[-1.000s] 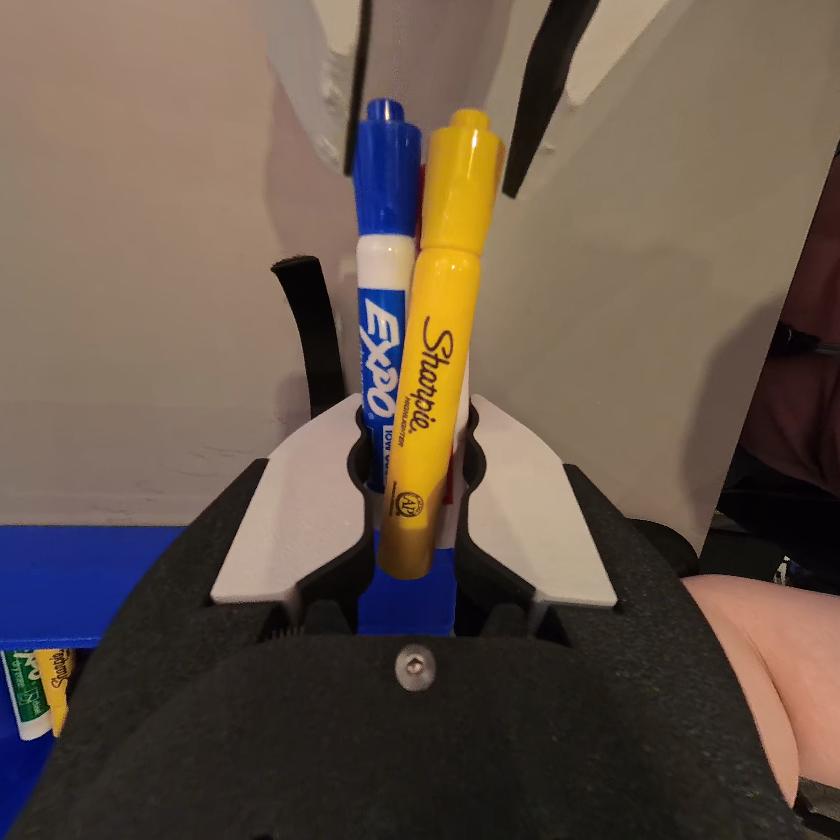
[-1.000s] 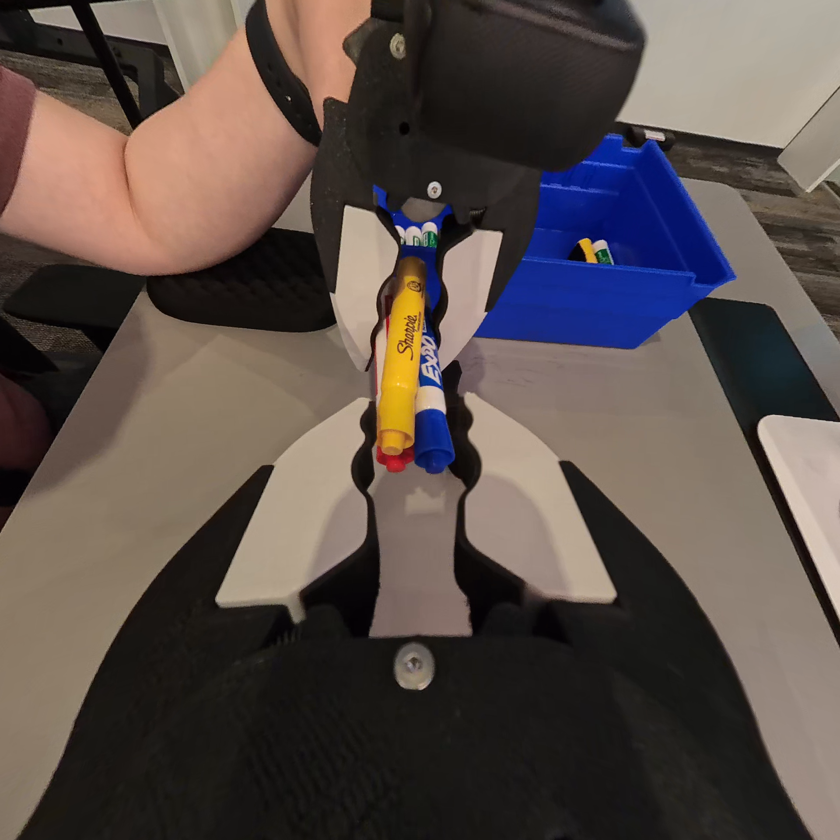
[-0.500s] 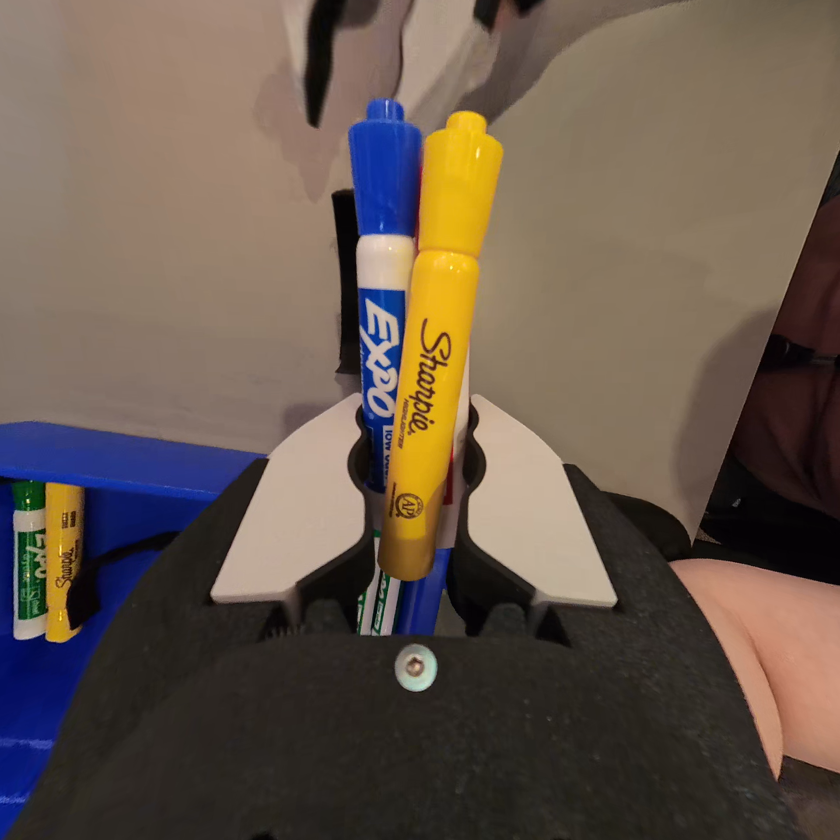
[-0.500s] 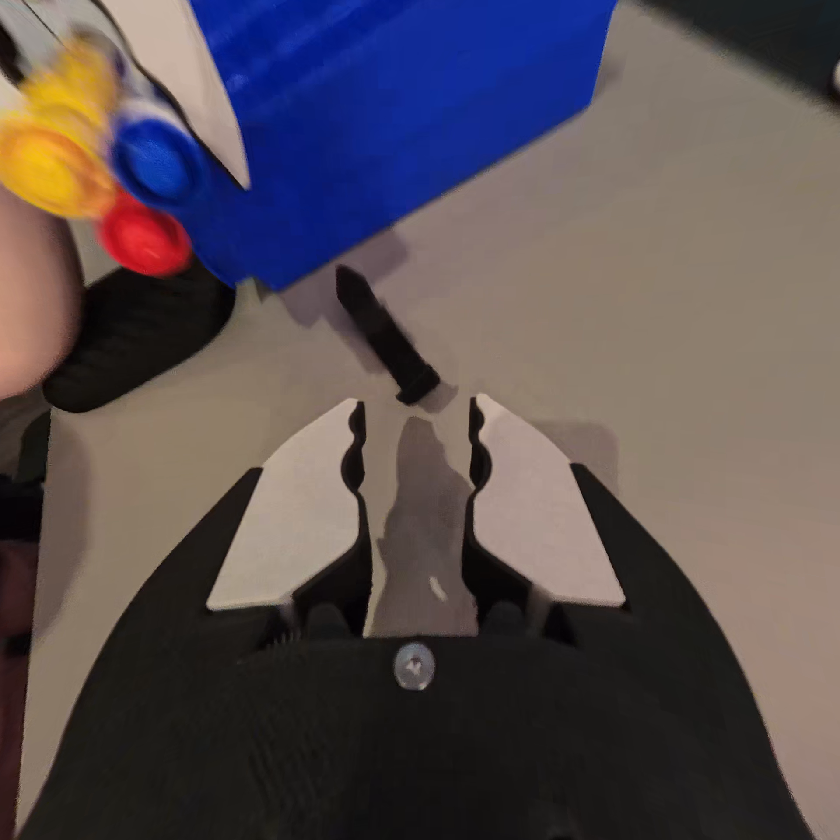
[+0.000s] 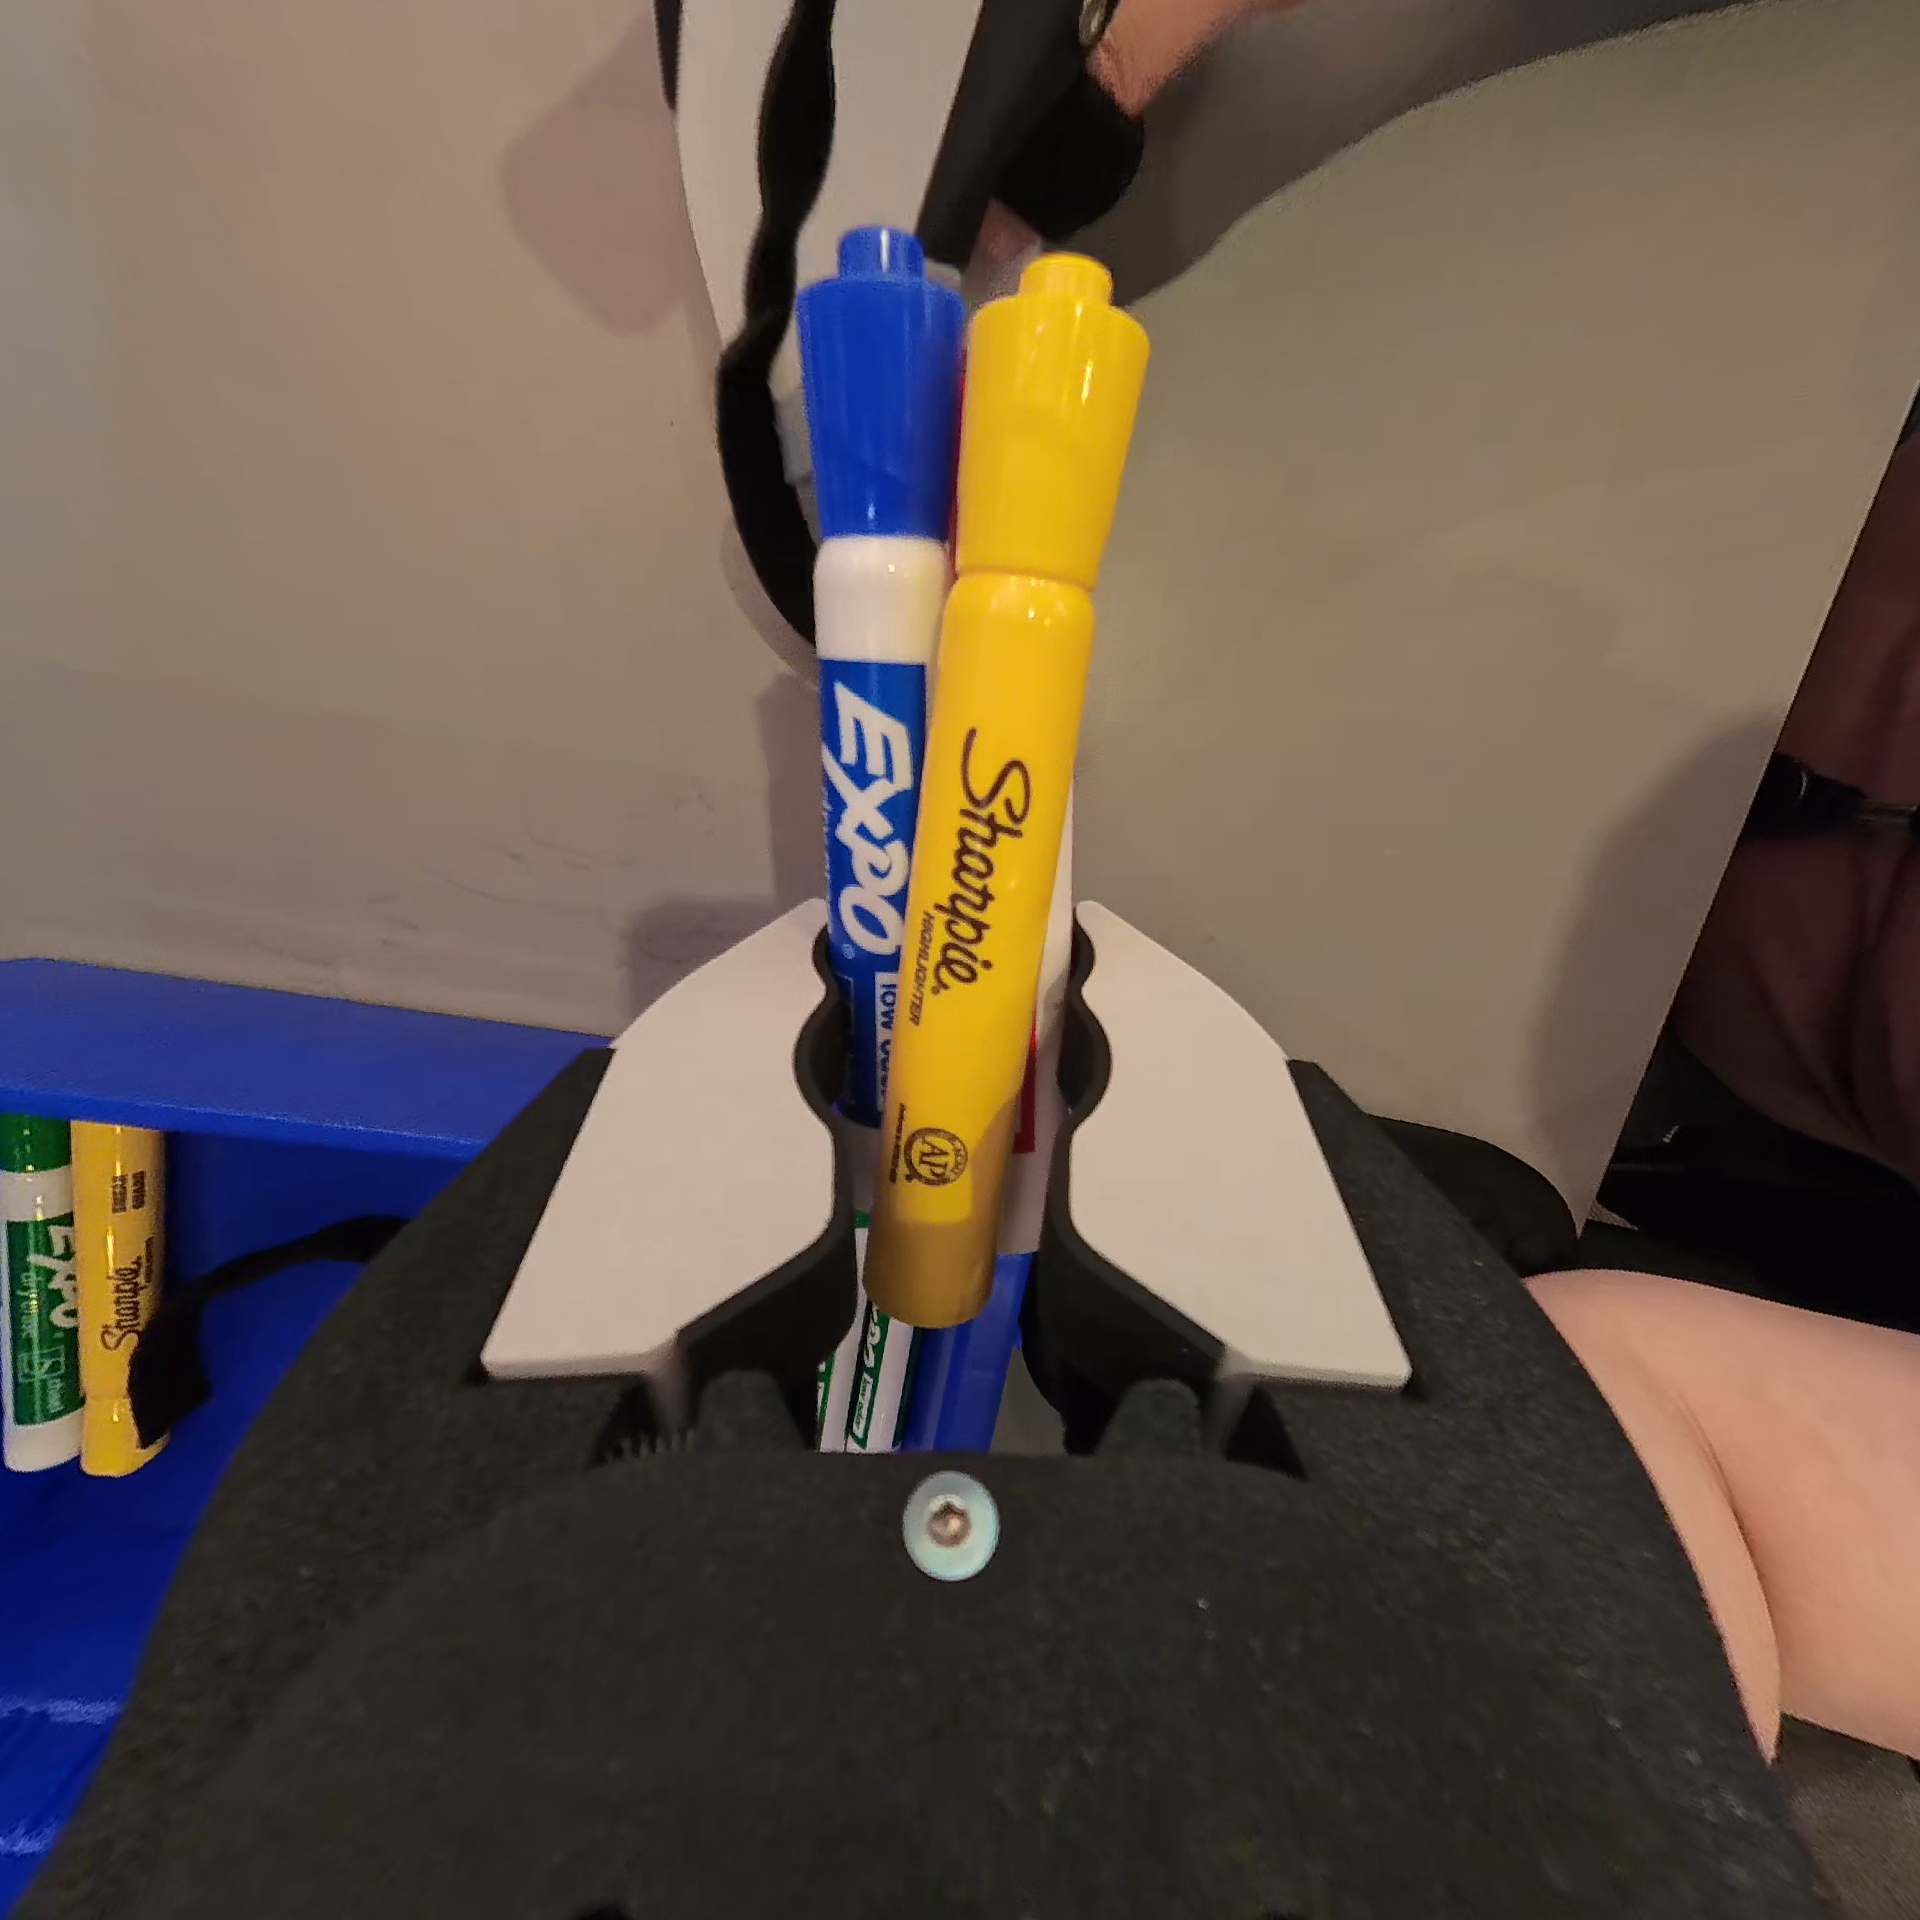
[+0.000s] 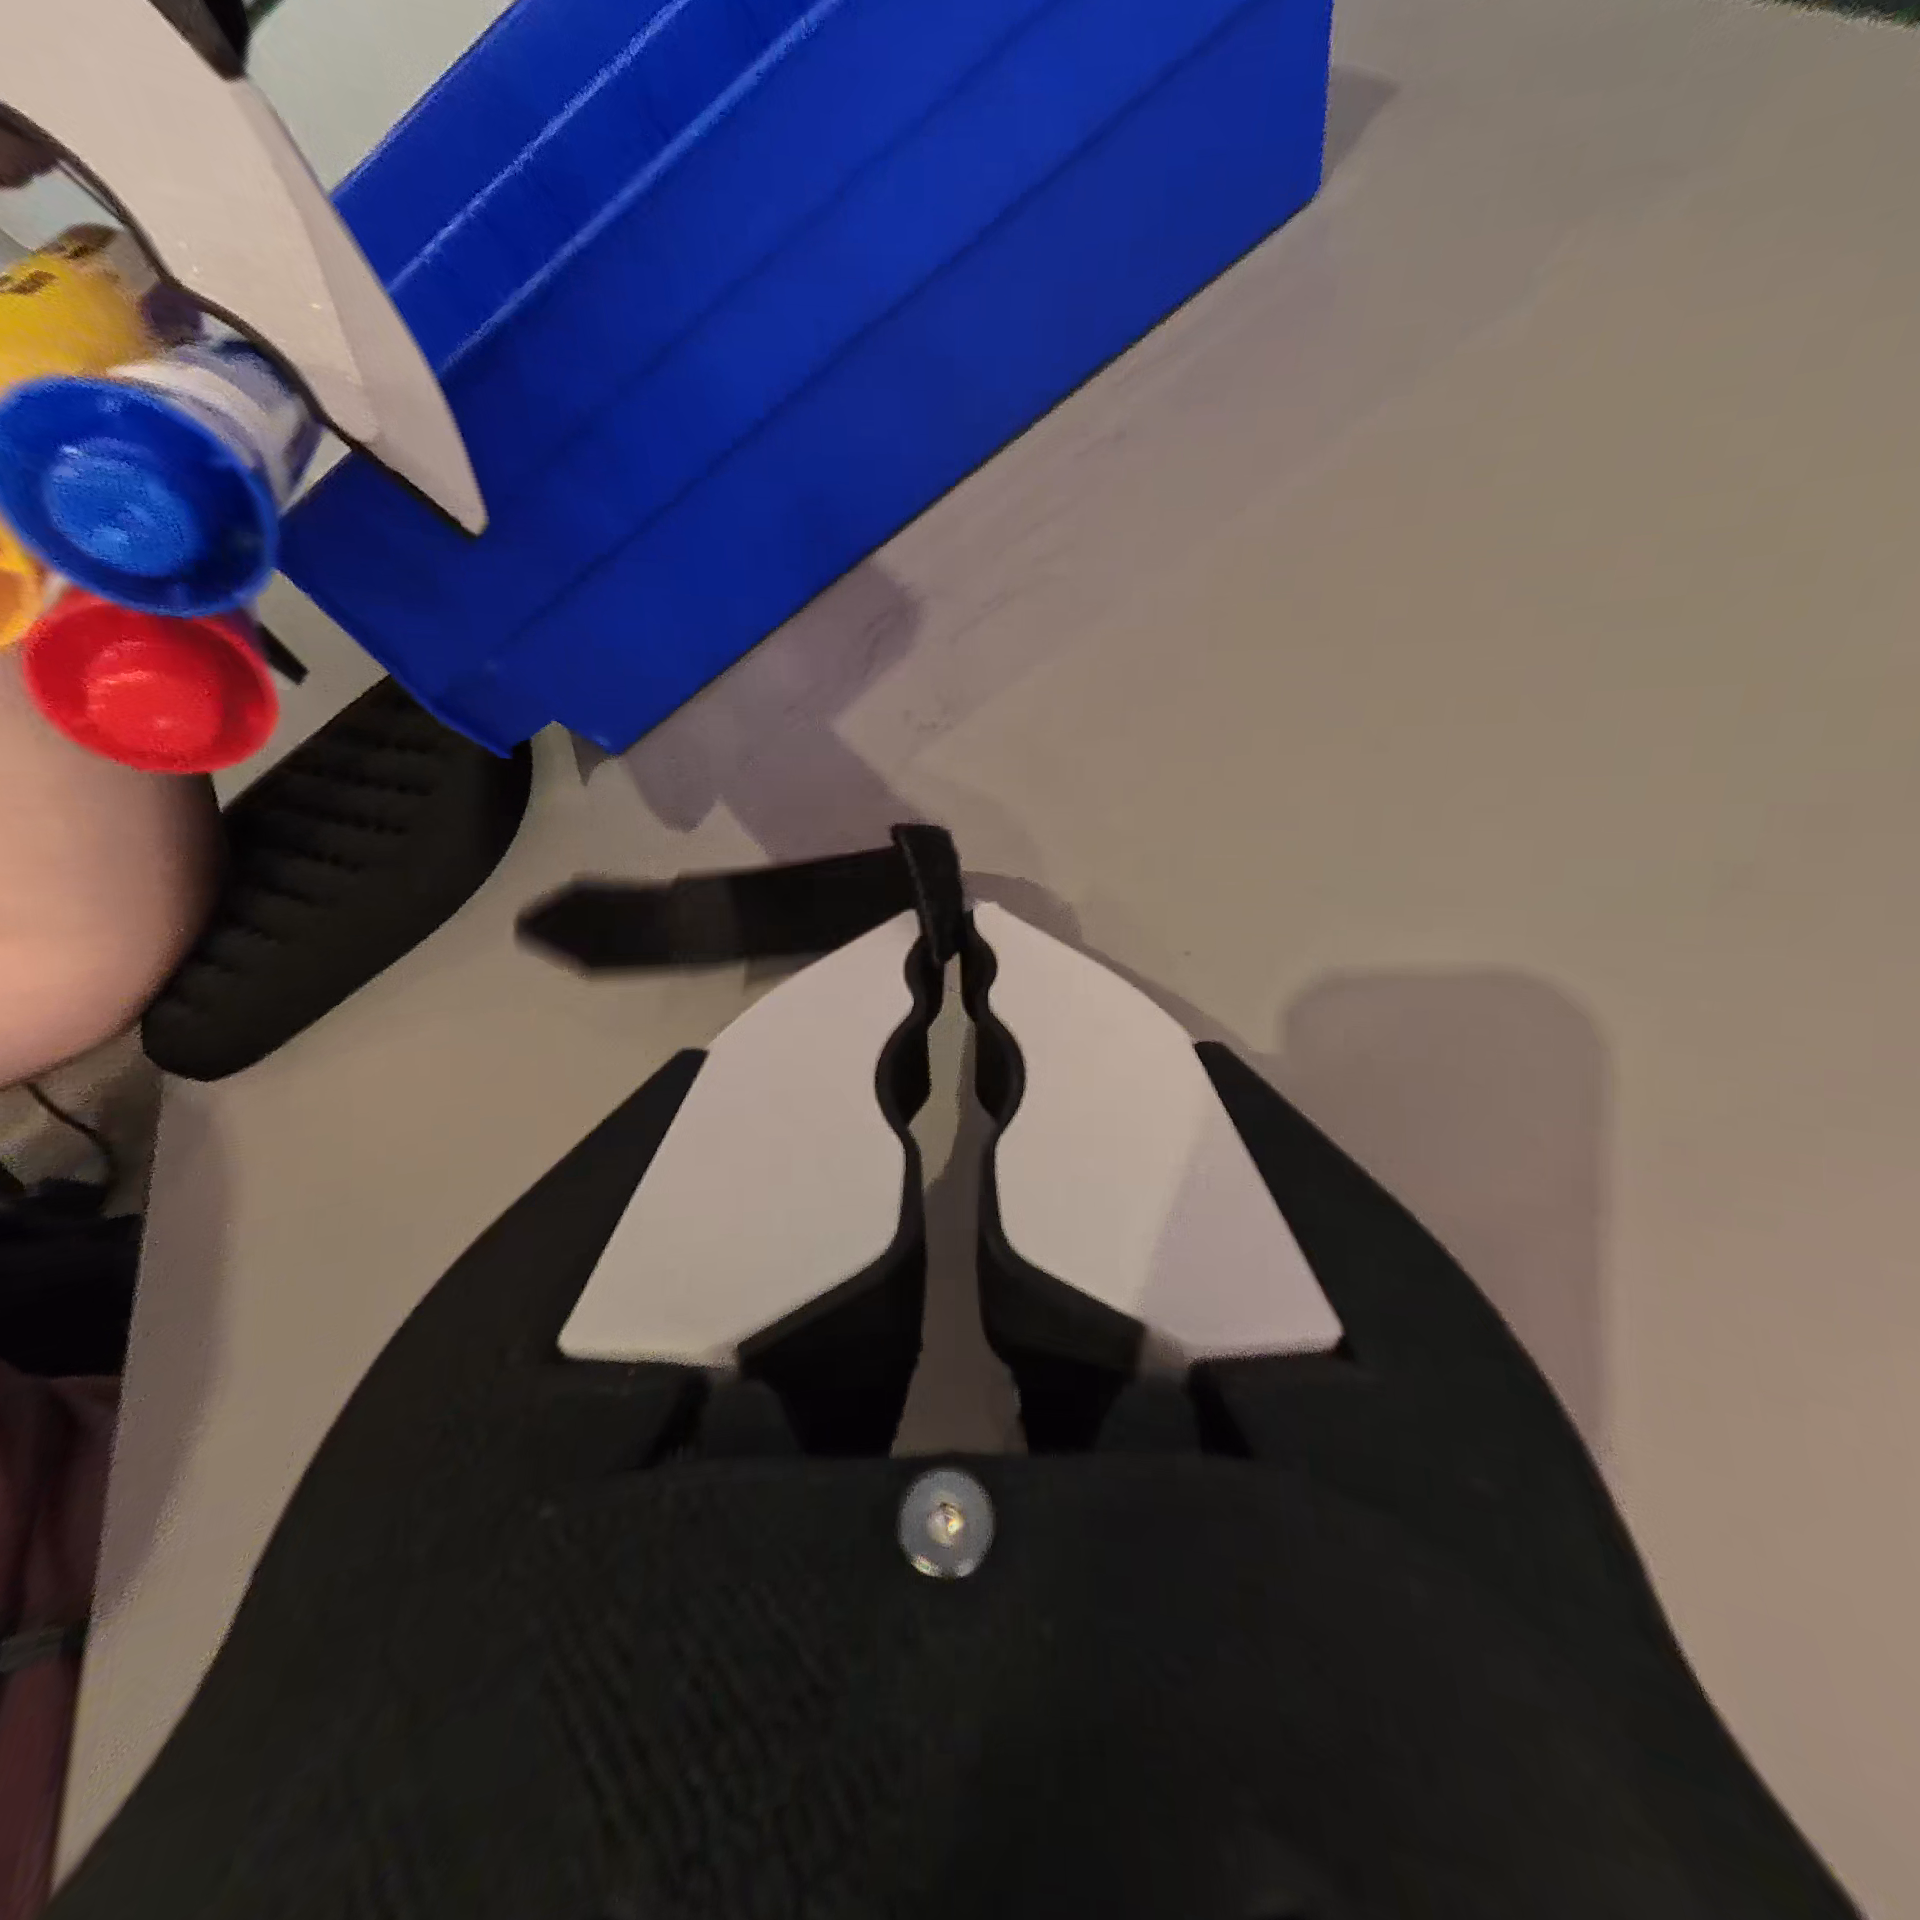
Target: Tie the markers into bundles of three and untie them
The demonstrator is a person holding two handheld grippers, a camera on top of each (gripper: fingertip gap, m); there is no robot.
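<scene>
Centre of the left wrist view: the left gripper (image 5: 951, 977) is clamped on a bundle of three markers standing up between its white fingers (image 5: 686, 1164). The blue marker (image 5: 871, 623) sits left, the yellow highlighter (image 5: 1003, 831) right and in front, and only a sliver of the red marker (image 5: 1029, 1117) shows behind them. Caps point to the top of the frame, over the grey table (image 5: 312, 520).

Upper centre, behind the caps, the other gripper shows with a black strap (image 5: 774, 343) hanging by the blue cap; whether strap touches marker I cannot tell.

Lower left of that view: a blue bin (image 5: 260, 1049) with a green marker (image 5: 36, 1288) and a second yellow highlighter (image 5: 120, 1299) lying side by side inside, a dark strap across their lower ends.

Right wrist view: the right gripper (image 6: 945, 935) has its jaws drawn nearly together, pinching the black strap at the tips. The strap's free end trails left, blurred, above the table surface.

Upper left of this frame: the bundle seen end-on, blue cap (image 6: 135, 499) above red cap (image 6: 151, 686), yellow at the frame edge, held in the left gripper's white fingers. The blue bin's outer wall runs across the top centre. A person's forearm (image 6: 73, 914) fills the left edge.
</scene>
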